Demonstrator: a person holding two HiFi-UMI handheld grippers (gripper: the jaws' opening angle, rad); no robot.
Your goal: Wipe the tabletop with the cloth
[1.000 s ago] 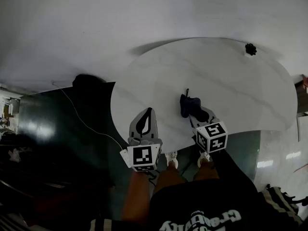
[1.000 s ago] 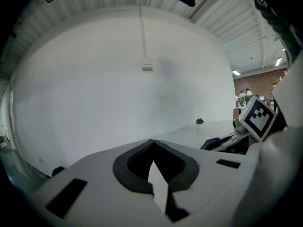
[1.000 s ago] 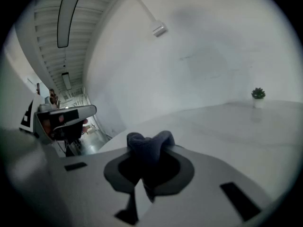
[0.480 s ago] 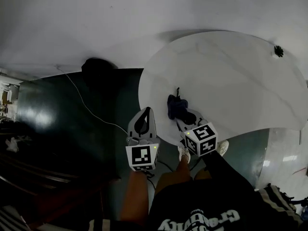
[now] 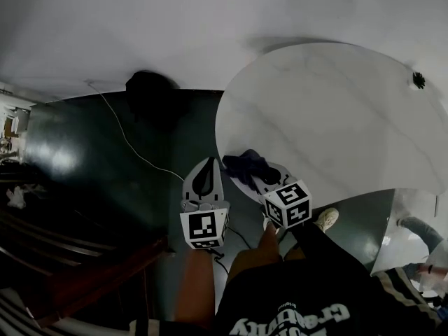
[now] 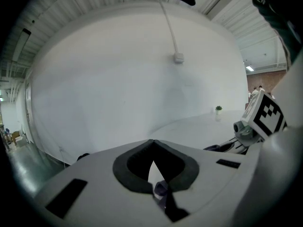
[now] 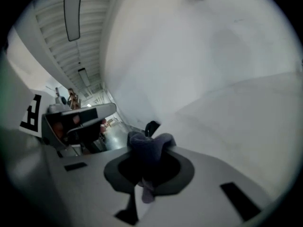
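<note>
A dark blue cloth (image 5: 241, 164) lies bunched at the near left edge of the white oval tabletop (image 5: 336, 117). My right gripper (image 5: 253, 172) is shut on it. In the right gripper view the cloth (image 7: 147, 148) bulges up from between the jaws and hides the tips, with the tabletop (image 7: 246, 122) stretching away to the right. My left gripper (image 5: 210, 161) hangs just left of the table over the dark floor, its tips touching. In the left gripper view the left gripper (image 6: 152, 142) is shut, and a small purplish bit that I cannot identify shows low in the gap.
A small potted plant (image 5: 418, 80) stands at the table's far right edge. A white cable (image 5: 126, 142) runs across the dark floor to a black object (image 5: 149, 89). Dark wooden furniture (image 5: 84, 271) lies at lower left. The person's shoe (image 5: 323, 219) is under the table edge.
The right gripper has dragged the cloth left and nearer, from inside the tabletop to its near left edge. The left gripper, earlier over the table edge, is now beside it over the floor.
</note>
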